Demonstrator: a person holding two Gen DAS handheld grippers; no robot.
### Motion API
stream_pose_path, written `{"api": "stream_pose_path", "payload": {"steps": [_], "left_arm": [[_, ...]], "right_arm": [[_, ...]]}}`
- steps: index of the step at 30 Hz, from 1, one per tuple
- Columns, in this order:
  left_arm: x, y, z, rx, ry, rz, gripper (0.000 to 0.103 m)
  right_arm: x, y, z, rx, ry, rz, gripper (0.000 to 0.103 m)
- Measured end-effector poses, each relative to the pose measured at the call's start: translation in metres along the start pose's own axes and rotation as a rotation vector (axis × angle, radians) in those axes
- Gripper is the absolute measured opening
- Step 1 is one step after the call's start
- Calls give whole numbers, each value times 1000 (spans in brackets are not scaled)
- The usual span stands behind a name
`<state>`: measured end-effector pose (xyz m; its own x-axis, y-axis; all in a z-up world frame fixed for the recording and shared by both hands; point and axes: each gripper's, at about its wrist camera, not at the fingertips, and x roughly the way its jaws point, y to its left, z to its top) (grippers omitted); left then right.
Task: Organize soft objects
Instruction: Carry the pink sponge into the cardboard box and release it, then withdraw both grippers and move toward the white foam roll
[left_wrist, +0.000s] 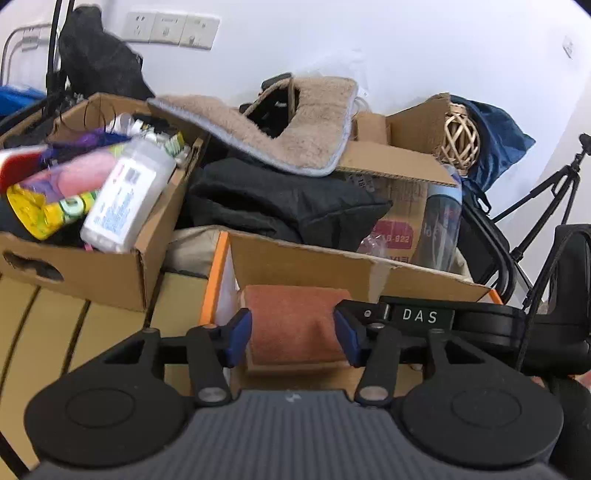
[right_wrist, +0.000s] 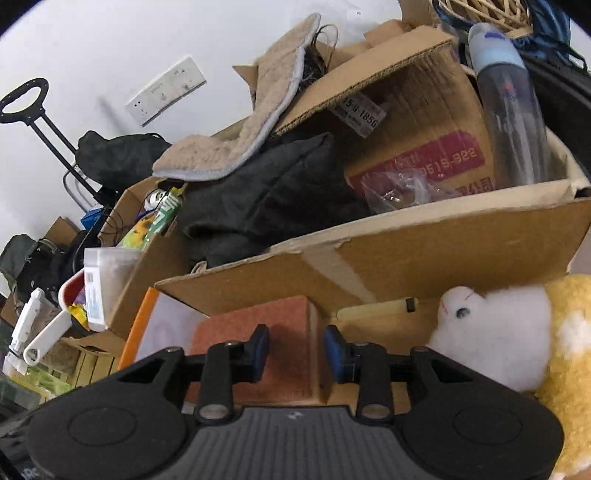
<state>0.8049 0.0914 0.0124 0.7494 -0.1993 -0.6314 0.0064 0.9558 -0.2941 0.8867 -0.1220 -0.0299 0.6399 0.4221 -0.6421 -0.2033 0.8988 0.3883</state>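
terracotta cloth (left_wrist: 295, 325), white-and-yellow plush toy (right_wrist: 517, 343)

A white bottle (left_wrist: 125, 199) lies tilted in the left carton (left_wrist: 103, 280). A rattan ball (left_wrist: 461, 142) sits atop the back box (left_wrist: 402, 173), a water bottle (left_wrist: 441, 221) upright beside it. Tripod (left_wrist: 546, 192) at right.

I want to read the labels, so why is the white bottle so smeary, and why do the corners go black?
Left wrist view: the white bottle and colourful packets beside it are motion-blurred, while the left gripper stays sharp. Both views: the fisheye lens bends edges and darkens the corners. Right wrist view: tilted, mostly sharp, the plush toy clear.
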Motion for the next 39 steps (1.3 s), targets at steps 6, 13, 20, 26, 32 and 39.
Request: {"api": "stream_pose_path", "payload": {"steps": [6, 13, 20, 26, 32, 39], "left_arm": [[-66, -15, 12, 21, -61, 5, 61], [-191, -42, -6, 104, -157, 35, 81], [-318, -52, -85, 202, -235, 67, 85], [-425, -45, -191, 236, -334, 3, 97], [-513, -47, -306, 277, -435, 24, 103], [-565, -50, -427, 242, -490, 55, 103]], "right_arm": [[-84, 17, 5, -51, -92, 1, 43], [-224, 35, -21, -129, -209, 33, 60], [-356, 33, -123, -232, -280, 39, 72], [-458, 32, -254, -360, -399, 57, 83], [-535, 45, -396, -493, -547, -6, 89], [-574, 46, -527, -463, -602, -24, 99]]}}
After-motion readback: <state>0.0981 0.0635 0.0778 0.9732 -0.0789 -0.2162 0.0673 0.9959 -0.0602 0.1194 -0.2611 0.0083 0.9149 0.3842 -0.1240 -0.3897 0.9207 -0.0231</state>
